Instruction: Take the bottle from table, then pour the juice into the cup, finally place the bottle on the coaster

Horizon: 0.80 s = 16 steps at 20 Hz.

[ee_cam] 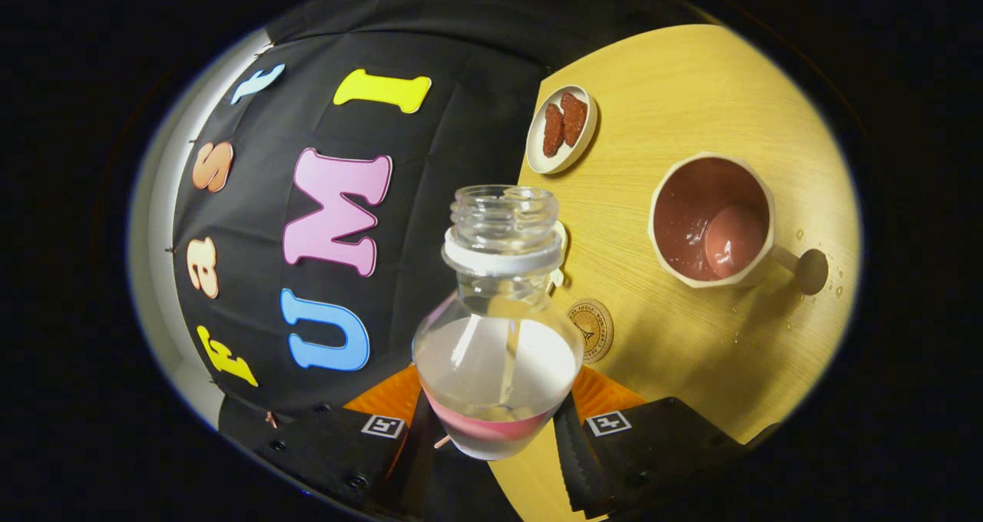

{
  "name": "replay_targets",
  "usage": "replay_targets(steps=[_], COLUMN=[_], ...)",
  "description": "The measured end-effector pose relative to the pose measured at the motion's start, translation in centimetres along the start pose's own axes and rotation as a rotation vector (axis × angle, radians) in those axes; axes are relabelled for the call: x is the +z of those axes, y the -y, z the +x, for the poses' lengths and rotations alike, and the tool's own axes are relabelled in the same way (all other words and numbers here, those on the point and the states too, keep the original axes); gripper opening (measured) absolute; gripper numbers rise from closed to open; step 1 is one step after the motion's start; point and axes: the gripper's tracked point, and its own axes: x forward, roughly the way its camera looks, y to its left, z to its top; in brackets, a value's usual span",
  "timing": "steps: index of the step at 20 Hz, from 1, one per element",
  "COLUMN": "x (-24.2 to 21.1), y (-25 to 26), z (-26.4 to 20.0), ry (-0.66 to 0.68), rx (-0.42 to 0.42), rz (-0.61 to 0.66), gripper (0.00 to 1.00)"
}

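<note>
The claw [495,430], its two fingers clamped on a clear, uncapped plastic bottle [498,338], has its forward path blocked by that bottle. Beyond it on the light wooden table [691,107], a round cork coaster [592,330] lies bare just beside the bottle. A cream faceted mug [714,223] of pink liquid stands further off, open wood between them. A small oval dish [561,129] of reddish-brown pieces sits by the table's far edge, against the black cloth wall [461,146].
</note>
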Motion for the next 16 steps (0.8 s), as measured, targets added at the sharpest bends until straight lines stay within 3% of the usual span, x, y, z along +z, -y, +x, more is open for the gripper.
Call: replay_targets(steps=[16], x=[0.3], y=[1.7], z=[1.2], ry=[-0.061], rx=[-0.052], rz=[0.282], gripper=[0.70])
